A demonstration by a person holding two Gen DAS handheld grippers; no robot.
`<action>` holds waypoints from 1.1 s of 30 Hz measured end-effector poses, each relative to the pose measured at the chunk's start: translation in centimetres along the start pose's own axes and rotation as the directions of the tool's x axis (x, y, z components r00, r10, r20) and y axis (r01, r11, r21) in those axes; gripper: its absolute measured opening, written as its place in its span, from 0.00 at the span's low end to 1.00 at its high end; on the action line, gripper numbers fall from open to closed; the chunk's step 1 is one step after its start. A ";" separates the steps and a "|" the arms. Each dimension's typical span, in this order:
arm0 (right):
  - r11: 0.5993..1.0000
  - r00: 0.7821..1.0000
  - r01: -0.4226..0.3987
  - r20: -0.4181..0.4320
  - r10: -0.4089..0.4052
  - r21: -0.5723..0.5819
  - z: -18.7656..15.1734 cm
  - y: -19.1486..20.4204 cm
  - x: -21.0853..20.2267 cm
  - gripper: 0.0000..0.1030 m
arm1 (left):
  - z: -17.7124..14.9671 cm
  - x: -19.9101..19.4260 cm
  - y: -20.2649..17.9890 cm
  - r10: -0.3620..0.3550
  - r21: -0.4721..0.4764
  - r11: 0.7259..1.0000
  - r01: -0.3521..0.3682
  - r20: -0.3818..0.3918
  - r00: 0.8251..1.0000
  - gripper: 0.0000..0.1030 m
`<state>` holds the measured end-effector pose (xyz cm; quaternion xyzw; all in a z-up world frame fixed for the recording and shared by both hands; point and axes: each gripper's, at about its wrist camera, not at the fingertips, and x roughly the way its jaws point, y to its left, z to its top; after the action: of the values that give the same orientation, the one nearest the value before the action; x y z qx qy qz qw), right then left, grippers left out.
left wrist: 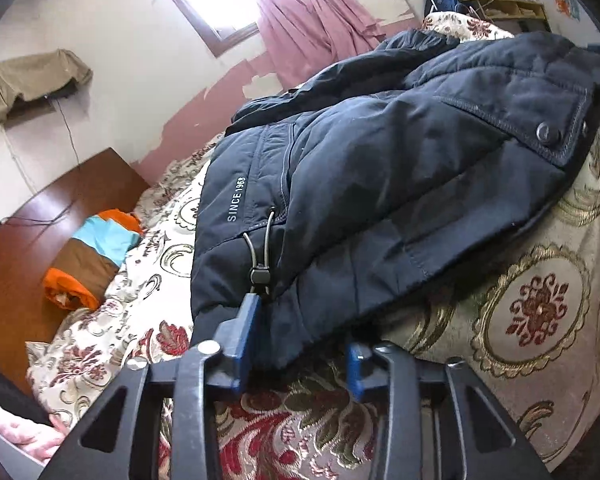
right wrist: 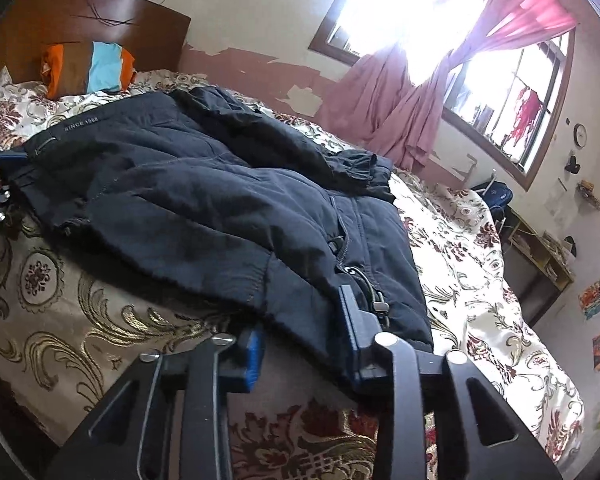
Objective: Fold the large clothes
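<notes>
Now both grippers bite the hem of the navy jacket (right wrist: 204,200) spread across the bed (right wrist: 480,280), left gripper (left wrist: 300,340) and right gripper (right wrist: 304,344) clamped on fabric, so lift evenly, keeping the hem taut.

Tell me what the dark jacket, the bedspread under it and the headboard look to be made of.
Jacket: navy, matte, probably padded synthetic shell; puffy stitched panels, metal snap, elastic drawcord at the hem.
Bedspread: woven brocade-like fabric with a slight sheen; cream ground, gold scrolls, red floral medallions.
Headboard: reddish-brown wood or wood veneer, smooth and semi-glossy; which one cannot be told.
</notes>
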<state>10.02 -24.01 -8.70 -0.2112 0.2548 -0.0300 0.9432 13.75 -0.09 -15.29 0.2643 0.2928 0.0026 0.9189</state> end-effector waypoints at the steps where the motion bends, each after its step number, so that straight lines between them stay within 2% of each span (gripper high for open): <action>1: 1.000 1.000 -0.006 0.002 0.006 0.003 0.0 0.0 0.0 0.22 | 0.2 -0.2 0.1 -0.012 0.000 1.000 0.012 0.004 1.000 0.21; 4: 1.000 1.000 -0.019 0.004 0.019 0.022 -0.1 -0.1 -0.2 0.16 | 0.5 -0.4 0.3 -0.015 -0.005 1.000 0.015 0.016 1.000 0.12; 9: 0.999 0.999 -0.026 0.021 0.025 0.037 -0.3 -0.1 -0.7 0.06 | 1.0 -1.7 0.9 0.020 -0.060 0.998 -0.017 0.050 0.999 0.06; 16: 0.996 0.996 -0.025 0.089 0.018 0.085 0.2 -0.9 -3.2 0.03 | 2.2 -4.9 3.0 0.022 -0.144 0.990 -0.005 0.115 0.993 0.05; 25: 0.994 0.989 -0.036 0.145 0.021 0.099 0.9 -2.0 -9.0 0.03 | 3.4 -10.5 6.1 -0.003 -0.203 0.978 0.037 0.163 0.987 0.05; 30: 0.993 0.983 -0.033 0.181 0.012 0.110 2.5 -3.5 -9.5 0.03 | 5.7 -11.2 7.9 -0.027 -0.250 0.965 0.074 0.185 0.982 0.05; 33: 0.993 0.974 -0.022 0.225 -0.005 0.117 4.5 -4.4 -8.9 0.03 | 8.0 -11.2 9.0 -0.013 -0.264 0.962 0.074 0.225 0.974 0.05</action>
<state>4.72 -24.80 0.83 -0.1559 0.1451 -0.0171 0.9769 10.10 1.97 0.61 0.1286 0.1912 -0.0071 0.9731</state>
